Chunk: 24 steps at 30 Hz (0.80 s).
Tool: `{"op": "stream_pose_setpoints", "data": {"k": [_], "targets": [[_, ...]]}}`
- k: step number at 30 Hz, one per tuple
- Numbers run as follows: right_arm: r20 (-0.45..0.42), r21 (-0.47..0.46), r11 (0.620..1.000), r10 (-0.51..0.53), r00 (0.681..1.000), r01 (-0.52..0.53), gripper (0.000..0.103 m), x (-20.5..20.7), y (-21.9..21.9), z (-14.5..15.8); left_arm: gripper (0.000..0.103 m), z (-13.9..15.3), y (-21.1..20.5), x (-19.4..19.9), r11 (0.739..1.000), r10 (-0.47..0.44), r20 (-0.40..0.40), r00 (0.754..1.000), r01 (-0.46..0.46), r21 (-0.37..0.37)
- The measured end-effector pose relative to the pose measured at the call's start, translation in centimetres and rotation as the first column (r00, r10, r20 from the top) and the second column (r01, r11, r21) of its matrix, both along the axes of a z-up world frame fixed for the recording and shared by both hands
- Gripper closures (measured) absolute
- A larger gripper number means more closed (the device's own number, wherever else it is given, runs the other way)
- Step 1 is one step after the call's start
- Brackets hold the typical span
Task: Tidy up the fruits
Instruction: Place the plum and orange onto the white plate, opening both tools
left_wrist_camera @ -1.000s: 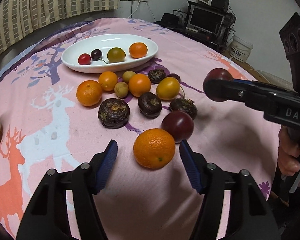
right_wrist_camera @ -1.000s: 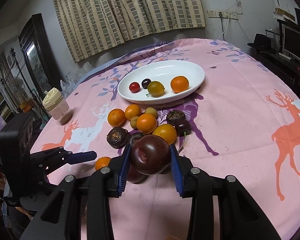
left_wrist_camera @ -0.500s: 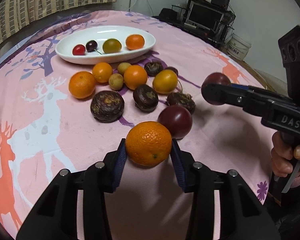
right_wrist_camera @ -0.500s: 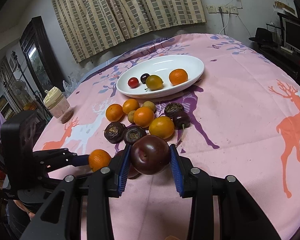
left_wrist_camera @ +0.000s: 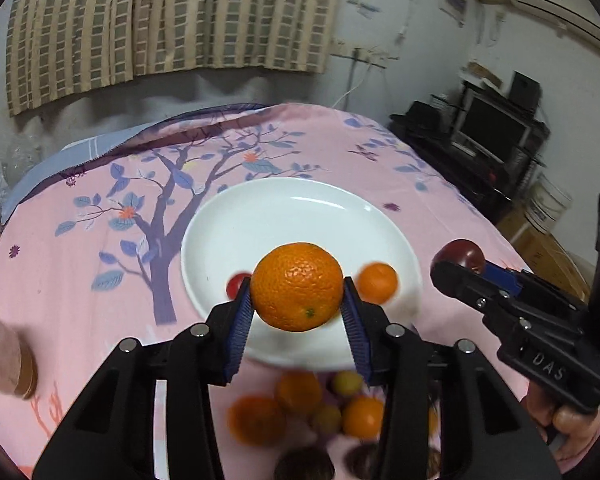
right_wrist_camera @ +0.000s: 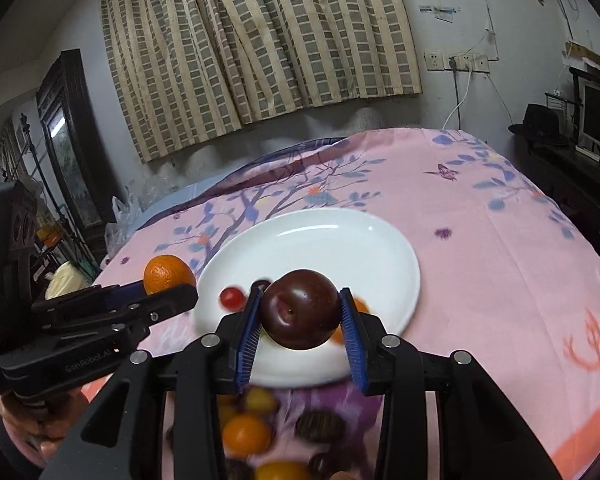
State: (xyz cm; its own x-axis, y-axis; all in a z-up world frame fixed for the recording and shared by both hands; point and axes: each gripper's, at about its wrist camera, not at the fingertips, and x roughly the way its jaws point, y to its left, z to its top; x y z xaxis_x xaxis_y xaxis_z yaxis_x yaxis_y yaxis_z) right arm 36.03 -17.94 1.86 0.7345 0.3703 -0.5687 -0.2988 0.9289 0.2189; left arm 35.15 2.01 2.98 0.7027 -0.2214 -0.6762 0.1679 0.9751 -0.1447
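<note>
My left gripper (left_wrist_camera: 298, 307) clamps an orange (left_wrist_camera: 297, 286), my right gripper (right_wrist_camera: 300, 317) a plum (right_wrist_camera: 299, 314), both above the white plate's (right_wrist_camera: 380, 264) near edge.

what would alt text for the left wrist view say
The left gripper holds an orange above a white plate on a pink tablecloth. At right, the right gripper holds a plum; blurred fruit lies below the plate.
</note>
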Motion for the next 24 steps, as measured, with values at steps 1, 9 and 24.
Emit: {"op": "stream_pose_setpoints", "data": {"k": [1,9,24], "targets": [[-0.014,-0.004,1.0,0.002,1.0,-0.002,0.064,1.3,0.2,-0.3,0.06,-0.3,0.0,1.3,1.0,0.014,-0.019,1.0,-0.014,0.0],[-0.113,-0.057,0.998,0.004,0.994,-0.01,0.064,6.6,1.2,-3.7,0.06,-3.4,0.2,6.9,0.998,0.065,-0.121,0.99,-0.061,0.035],[-0.038,-0.028,1.0,0.006,0.999,-0.007,0.034,-5.0,-1.2,-3.0,0.005,-0.7,2.3,-4.0,0.989,0.121,0.052,0.991,-0.125,0.084]]}}
